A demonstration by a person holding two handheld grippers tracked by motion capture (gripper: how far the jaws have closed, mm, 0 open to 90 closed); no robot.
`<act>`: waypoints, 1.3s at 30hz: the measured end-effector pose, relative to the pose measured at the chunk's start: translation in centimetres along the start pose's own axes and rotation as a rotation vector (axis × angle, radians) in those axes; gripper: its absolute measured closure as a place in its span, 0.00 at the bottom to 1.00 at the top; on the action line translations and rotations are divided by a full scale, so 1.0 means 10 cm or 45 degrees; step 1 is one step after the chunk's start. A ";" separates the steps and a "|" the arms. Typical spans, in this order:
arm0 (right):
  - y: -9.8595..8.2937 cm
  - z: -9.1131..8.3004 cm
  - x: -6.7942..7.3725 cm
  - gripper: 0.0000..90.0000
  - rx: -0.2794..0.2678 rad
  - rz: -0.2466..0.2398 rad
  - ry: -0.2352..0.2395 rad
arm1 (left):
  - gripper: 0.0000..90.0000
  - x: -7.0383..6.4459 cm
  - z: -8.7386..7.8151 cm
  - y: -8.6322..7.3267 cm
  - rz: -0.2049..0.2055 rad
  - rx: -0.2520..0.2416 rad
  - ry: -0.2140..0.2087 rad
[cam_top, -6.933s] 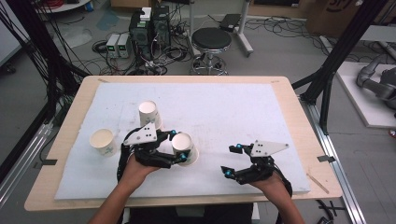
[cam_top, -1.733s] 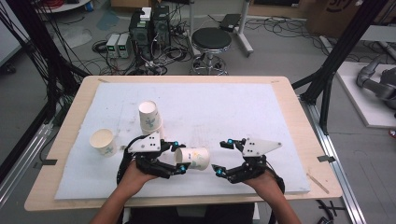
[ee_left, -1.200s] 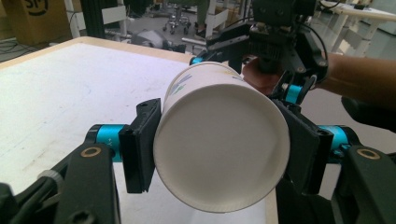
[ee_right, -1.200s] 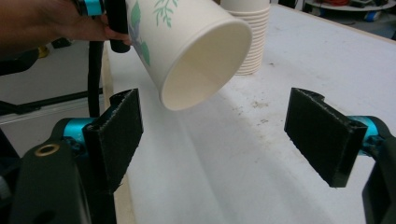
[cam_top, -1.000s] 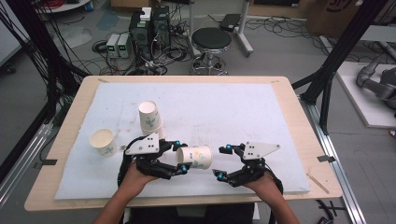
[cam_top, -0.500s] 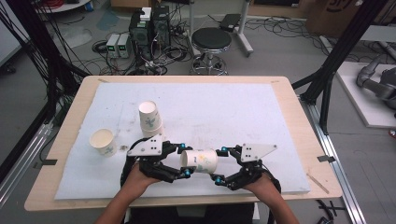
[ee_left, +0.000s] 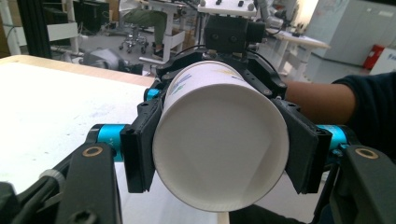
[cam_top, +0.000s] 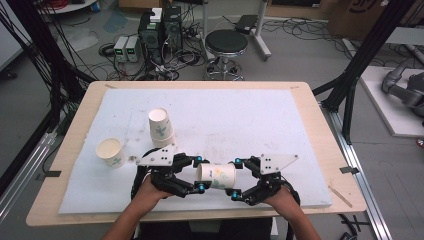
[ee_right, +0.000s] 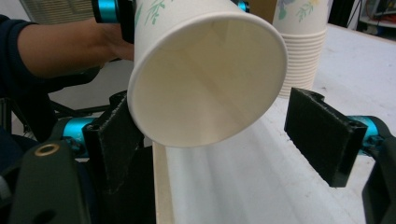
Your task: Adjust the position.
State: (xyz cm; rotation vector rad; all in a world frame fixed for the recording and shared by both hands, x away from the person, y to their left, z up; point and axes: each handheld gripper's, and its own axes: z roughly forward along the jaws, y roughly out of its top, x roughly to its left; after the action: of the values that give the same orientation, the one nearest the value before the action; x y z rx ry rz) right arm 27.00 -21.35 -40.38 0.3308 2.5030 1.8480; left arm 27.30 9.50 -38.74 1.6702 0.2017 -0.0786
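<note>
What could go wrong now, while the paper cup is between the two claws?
The left claw squeezes the thin paper cup by its base, so it may dent or slip. The right claw stands open around the rim; one pad is much closer than the other, so closing may push the cup crooked. If dropped, it could roll off the table's near edge.

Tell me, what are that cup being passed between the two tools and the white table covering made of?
The cup looks like thin paper: matte white, rolled rim, printed green leaves, and light glows through its wall in the right gripper view. The white covering looks like a foam or soft plastic sheet, matte and faintly scuffed; I cannot tell which.
</note>
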 end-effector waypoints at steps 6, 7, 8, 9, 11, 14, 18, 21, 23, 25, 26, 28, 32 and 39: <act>0.00 -0.02 0.00 0.29 -0.040 -0.019 0.039 | 0.41 0.01 0.00 -0.04 -0.018 -0.009 -0.016; 0.00 -0.02 0.00 0.30 -0.041 -0.022 0.039 | 0.41 0.01 0.00 -0.04 -0.017 -0.009 -0.015; 0.00 -0.02 0.00 0.31 -0.045 -0.025 0.038 | 0.41 0.01 -0.01 -0.04 -0.016 -0.007 -0.016; 0.00 -0.02 0.00 0.32 -0.048 -0.019 0.041 | 0.41 0.01 0.00 -0.04 -0.016 -0.013 -0.015; 0.00 -0.03 0.00 0.34 -0.061 -0.027 0.039 | 0.41 0.01 -0.01 -0.05 -0.015 -0.017 -0.019; 0.02 -0.05 0.00 0.36 -0.076 -0.025 0.043 | 0.41 0.01 -0.01 -0.06 -0.010 -0.018 -0.021; 0.02 -0.06 0.00 0.37 -0.090 -0.014 0.047 | 0.41 0.01 -0.01 -0.07 -0.004 -0.031 -0.022; 0.02 -0.06 0.00 0.37 -0.092 -0.015 0.043 | 0.41 0.01 -0.01 -0.08 -0.007 -0.029 -0.012; 0.02 -0.06 0.00 0.36 -0.087 -0.012 0.044 | 0.40 0.01 -0.01 -0.08 -0.003 -0.028 -0.003; 0.02 -0.06 -0.01 0.36 -0.083 -0.004 0.046 | 0.27 0.00 -0.01 -0.06 -0.018 -0.019 0.039; 0.02 -0.07 -0.02 0.35 -0.072 0.003 0.041 | 0.19 0.00 -0.01 -0.05 -0.023 -0.008 0.066; 0.03 -0.07 -0.02 0.35 -0.044 0.003 0.017 | 0.15 -0.01 -0.03 -0.04 -0.018 0.018 0.110; 0.05 -0.07 -0.03 0.35 0.038 0.001 -0.015 | 0.15 -0.02 -0.07 0.00 0.005 0.094 0.168; 0.13 -0.02 -0.04 0.35 0.218 -0.066 -0.080 | 0.15 -0.05 -0.04 0.09 0.092 0.239 0.178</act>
State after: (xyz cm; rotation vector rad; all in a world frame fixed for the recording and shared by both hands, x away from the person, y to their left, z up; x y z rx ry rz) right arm 27.58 -21.23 -39.14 0.3176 2.6065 1.5837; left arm 26.96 9.78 -37.72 1.8700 0.2448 0.0760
